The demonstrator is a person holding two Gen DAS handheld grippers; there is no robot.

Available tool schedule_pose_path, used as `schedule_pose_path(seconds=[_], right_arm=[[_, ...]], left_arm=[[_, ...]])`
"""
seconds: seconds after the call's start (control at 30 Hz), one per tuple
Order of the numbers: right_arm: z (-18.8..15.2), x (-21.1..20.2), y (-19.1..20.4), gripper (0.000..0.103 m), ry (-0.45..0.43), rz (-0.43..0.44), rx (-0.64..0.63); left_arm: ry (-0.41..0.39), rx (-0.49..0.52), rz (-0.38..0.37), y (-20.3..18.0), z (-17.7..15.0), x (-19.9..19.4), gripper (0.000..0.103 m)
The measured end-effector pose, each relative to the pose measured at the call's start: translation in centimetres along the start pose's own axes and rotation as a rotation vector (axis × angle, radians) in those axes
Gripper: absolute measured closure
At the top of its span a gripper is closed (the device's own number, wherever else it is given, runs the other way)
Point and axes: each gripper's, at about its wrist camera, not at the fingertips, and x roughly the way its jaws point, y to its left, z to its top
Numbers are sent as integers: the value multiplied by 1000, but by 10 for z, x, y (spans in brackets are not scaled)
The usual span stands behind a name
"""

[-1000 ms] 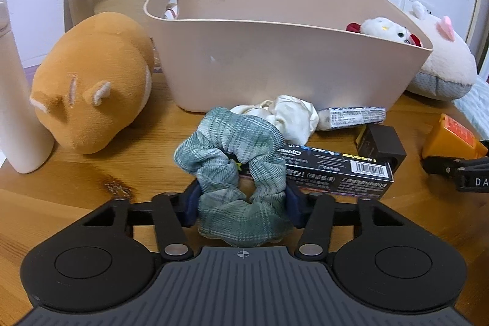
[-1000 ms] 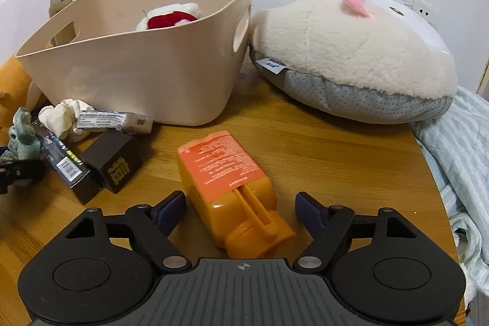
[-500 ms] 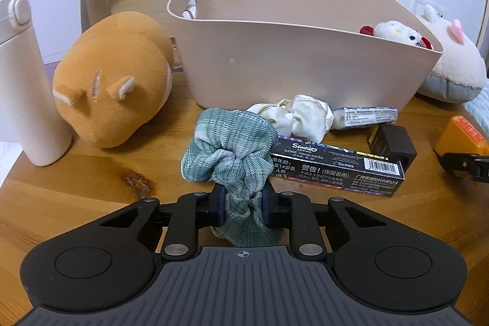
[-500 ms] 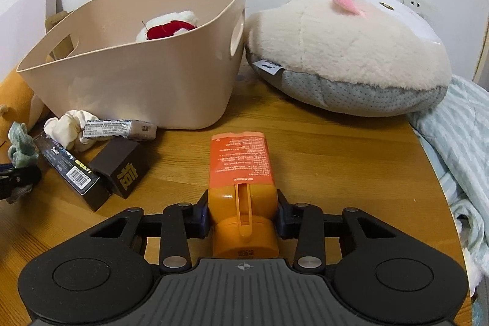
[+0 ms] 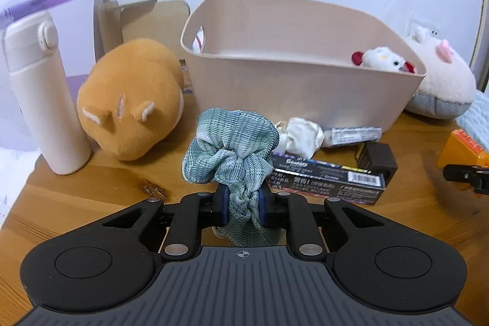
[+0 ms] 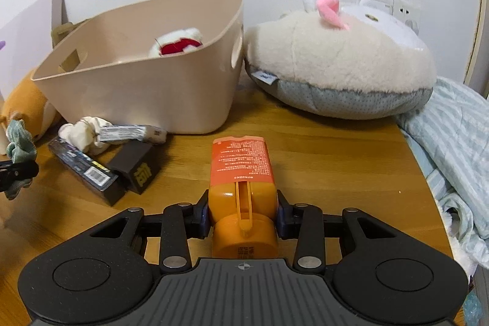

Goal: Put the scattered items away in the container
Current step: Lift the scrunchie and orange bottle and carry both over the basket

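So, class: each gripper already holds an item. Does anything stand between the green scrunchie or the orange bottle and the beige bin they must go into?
Nothing visible blocks either. The green scrunchie faces the beige bin, with only low clutter, the white scrunchie and black box, lying at its base. The orange bottle has bare wooden table ahead.

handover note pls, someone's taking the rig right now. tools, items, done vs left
Left tool: shut on green scrunchie, lifted off table.
Right tool: shut on orange bottle.
Beige bin at back of wooden table; small white plush is inside.
In front of the bin: white scrunchie, silver tube, long black box, small brown box.
Left: drop both held items in, then those four.
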Motion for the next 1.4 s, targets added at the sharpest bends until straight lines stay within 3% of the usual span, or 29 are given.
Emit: schedule_pose_path(seconds=[0.6, 1.1, 1.4], right_arm=[[54, -73, 28, 67, -172, 71, -81], [97, -82, 57, 67, -250, 93, -141], [115, -72, 63, 67, -259, 95, -158]], left_arm=[[-110, 10, -27, -4, 34, -36, 85], [-187, 41, -18, -10, 89, -37, 85], [-189, 47, -12, -11, 114, -20, 85]])
